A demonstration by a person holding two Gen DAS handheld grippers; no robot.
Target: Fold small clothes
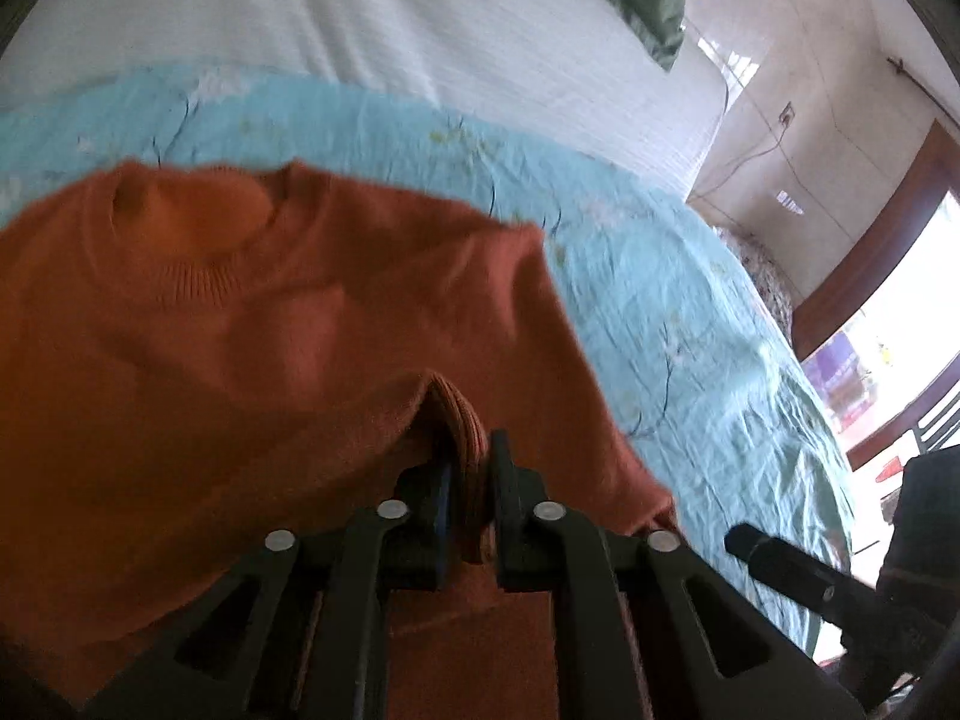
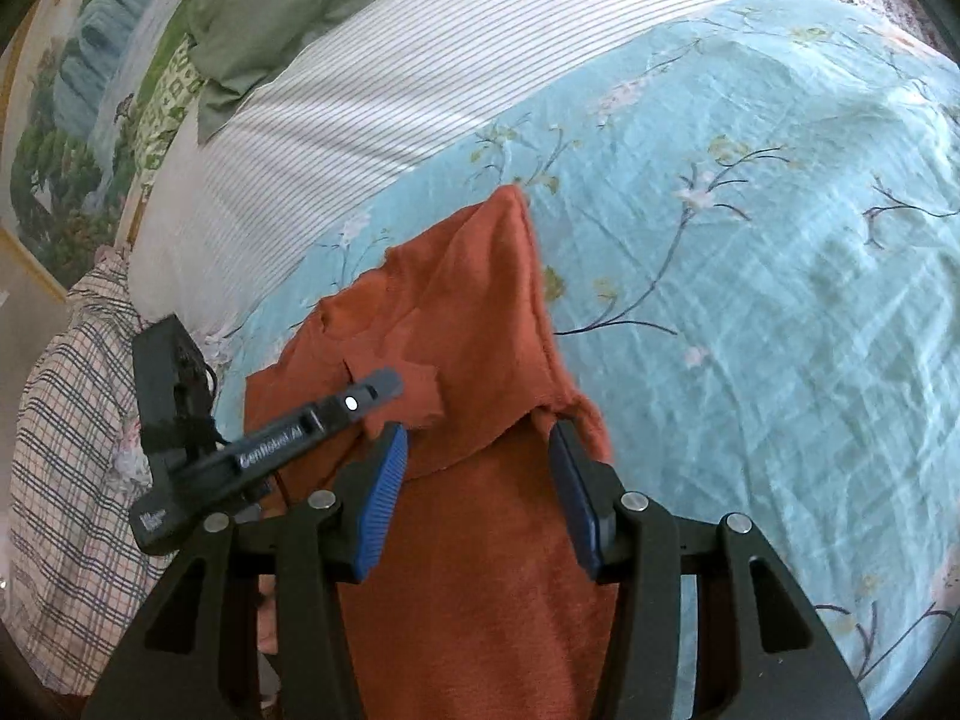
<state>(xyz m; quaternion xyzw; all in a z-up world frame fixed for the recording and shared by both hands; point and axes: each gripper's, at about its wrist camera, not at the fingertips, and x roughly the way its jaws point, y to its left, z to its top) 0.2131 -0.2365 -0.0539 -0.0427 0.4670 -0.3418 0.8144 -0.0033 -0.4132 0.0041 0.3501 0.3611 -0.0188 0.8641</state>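
Observation:
An orange knit sweater (image 1: 240,330) lies on a light-blue floral bedspread (image 1: 660,276), its round neckline toward the far left. My left gripper (image 1: 468,450) is shut on the sweater's ribbed cuff, which stands pinched between the fingers. In the right wrist view the sweater (image 2: 468,312) runs as a folded strip under my right gripper (image 2: 480,438). That gripper is open, its blue pads (image 2: 384,498) bare, with the fabric lying between them and bunched by the right fingertip. The left gripper (image 2: 372,390) reaches in from the left, over the sweater.
A striped white pillow (image 2: 420,72) and a green pillow (image 2: 300,12) lie at the bed's far side. A plaid cloth (image 2: 66,420) sits at the left edge. The blue bedspread (image 2: 750,240) spreads to the right. A bright doorway (image 1: 900,330) is beyond the bed.

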